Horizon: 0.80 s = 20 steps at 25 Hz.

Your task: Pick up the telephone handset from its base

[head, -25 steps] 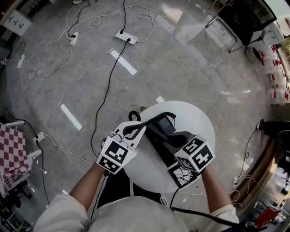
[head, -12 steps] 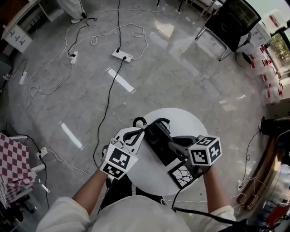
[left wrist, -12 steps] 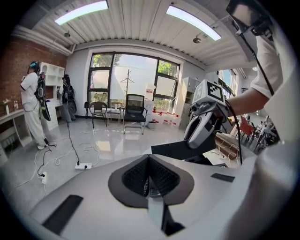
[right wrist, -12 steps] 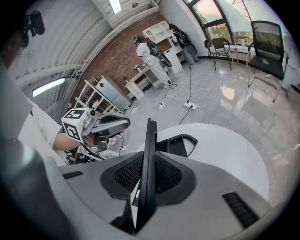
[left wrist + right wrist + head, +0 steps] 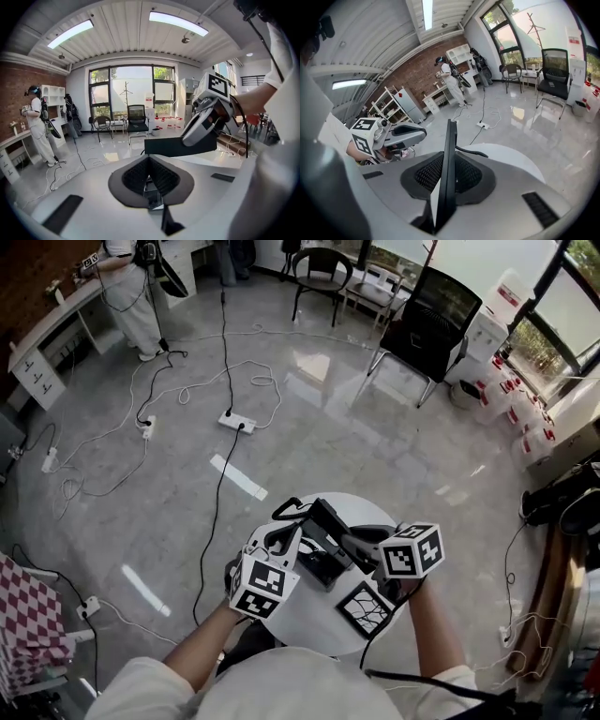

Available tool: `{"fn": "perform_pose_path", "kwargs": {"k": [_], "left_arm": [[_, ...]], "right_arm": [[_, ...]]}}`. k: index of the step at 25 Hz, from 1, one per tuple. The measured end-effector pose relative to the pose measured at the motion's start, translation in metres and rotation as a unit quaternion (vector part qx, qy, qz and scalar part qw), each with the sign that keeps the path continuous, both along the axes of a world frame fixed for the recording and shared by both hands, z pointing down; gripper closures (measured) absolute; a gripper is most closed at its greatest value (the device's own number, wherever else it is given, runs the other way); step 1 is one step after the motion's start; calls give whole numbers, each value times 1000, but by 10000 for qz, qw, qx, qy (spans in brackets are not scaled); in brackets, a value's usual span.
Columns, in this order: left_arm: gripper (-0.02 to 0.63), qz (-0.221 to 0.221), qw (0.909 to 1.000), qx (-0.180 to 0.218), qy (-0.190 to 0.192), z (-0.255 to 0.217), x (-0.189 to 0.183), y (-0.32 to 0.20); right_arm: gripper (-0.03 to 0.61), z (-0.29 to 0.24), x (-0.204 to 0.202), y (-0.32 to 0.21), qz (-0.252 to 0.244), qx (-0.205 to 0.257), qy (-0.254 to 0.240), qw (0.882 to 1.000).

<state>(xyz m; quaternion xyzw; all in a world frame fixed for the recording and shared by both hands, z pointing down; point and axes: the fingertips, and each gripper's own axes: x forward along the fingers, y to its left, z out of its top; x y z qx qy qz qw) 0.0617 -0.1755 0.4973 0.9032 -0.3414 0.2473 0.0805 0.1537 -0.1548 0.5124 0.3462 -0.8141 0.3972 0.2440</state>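
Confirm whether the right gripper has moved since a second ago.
Yes. The right gripper, shut on the black phone part, has shifted away from the person: its marker cube sat just inside the white table's rim, now it overlaps the right rim.

Black office chair [image 5: 427, 329], floor power strip [image 5: 232, 422], checkered cloth [image 5: 26, 615]

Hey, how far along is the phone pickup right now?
Done: the right claw is clamped on the black handset, its coiled cord trailing toward the white table. In hand: the handset is held up in the air, seemingly clear of the base. Remaining: little, perhaps only confirming it is fully free; the left claw is shut.
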Motion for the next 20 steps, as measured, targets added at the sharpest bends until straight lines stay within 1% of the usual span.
{"fn": "perform_pose_path", "kwargs": {"k": [3, 5, 6, 7, 8, 9, 10, 11, 12, 13, 14, 15, 17, 18, 19, 20], "left_arm": [[606, -380, 9991, -71, 165, -14, 2, -6], [606, -534, 9977, -102, 405, -24, 3, -9], [606, -524, 9974, -68, 492, -30, 4, -9], [606, -420, 9978, 42, 505, -36, 7, -7], [606, -211, 9986, 245, 424, -42, 11, -5], [606, 79, 9983, 529, 252, -49, 16, -3], [606, 404, 9955, 853, 30, -55, 22, 0], [606, 712, 9906, 1153, -182, -60, 27, 3], [606, 967, 9853, 1367, -329, -64, 31, 6], [604, 1146, 9818, 1463, -387, -66, 34, 8], [604, 1238, 9809, 1458, -359, -67, 36, 9], [603, 1252, 9818, 1399, -281, -68, 37, 9], [600, 1166, 9850, 1270, -118, -69, 37, 7], [581, 1136, 9859, 1226, -75, -69, 37, 6], [514, 1146, 9860, 1207, -70, -68, 38, 6], [482, 1202, 9851, 1224, -106, -67, 39, 6]], "right_arm": [[487, -20, 9, -4, 380, 336, -151, 9986], [487, -36, 13, -6, 731, 523, -483, 9948], [487, -43, 14, -6, 874, 587, -665, 9922], [487, -49, 14, -5, 965, 631, -808, 9900], [487, -54, 14, -4, 1003, 657, -899, 9887], [486, -57, 14, -2, 1002, 666, -953, 9882], [486, -60, 14, -1, 982, 662, -985, 9881], [486, -63, 14, -1, 955, 652, -1005, 9882], [486, -64, 15, 0, 930, 643, -1012, 9884], [486, -65, 15, 0, 913, 637, -1009, 9887], [486, -66, 17, 1, 909, 637, -1003, 9887], [486, -66, 18, 2, 923, 638, -1005, 9886], [486, -67, 20, 1, 981, 631, -1051, 9876], [486, -67, 20, 1, 1008, 618, -1079, 9871], [486, -66, 21, 1, 1027, 599, -1102, 9868], [486, -66, 21, 1, 1035, 573, -1123, 9866]]}}
